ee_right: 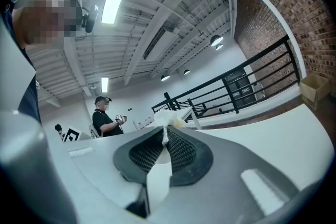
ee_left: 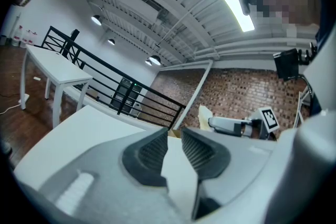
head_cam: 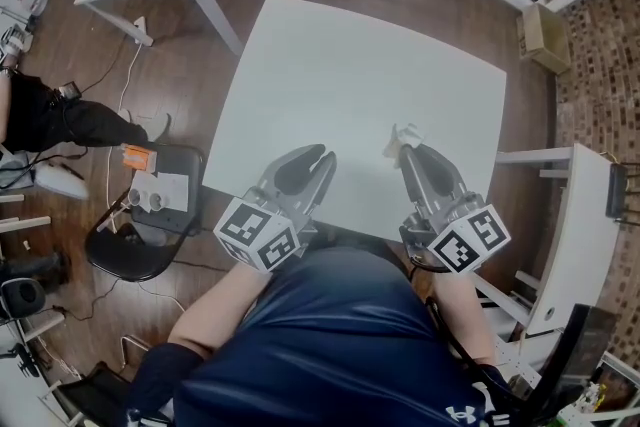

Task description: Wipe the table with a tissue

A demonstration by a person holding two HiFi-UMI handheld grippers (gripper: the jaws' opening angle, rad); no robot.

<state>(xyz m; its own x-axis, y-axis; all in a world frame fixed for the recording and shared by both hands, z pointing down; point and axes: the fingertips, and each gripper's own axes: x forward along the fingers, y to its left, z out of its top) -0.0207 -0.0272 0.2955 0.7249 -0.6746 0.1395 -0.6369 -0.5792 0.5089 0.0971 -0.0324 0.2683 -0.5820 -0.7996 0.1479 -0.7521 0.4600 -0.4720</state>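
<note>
The tissue (head_cam: 402,139) is small, white and scrunched up. It pokes out of the tips of the right gripper (head_cam: 410,151), which is pinching it tight, at the near right part of the white desk (head_cam: 350,65). The left gripper (head_cam: 322,158) is to its left, with its jaws a little apart (nothing is between them). A cardboard box (head_cam: 545,37) sits on the floor at the far right, and I cannot see inside it.

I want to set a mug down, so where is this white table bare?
Nearly all of the table is bare: the far edge, the middle and both sides. Only the near edge is crowded, where the left tongs hang open and the right tongs pinch the tissue.
</note>
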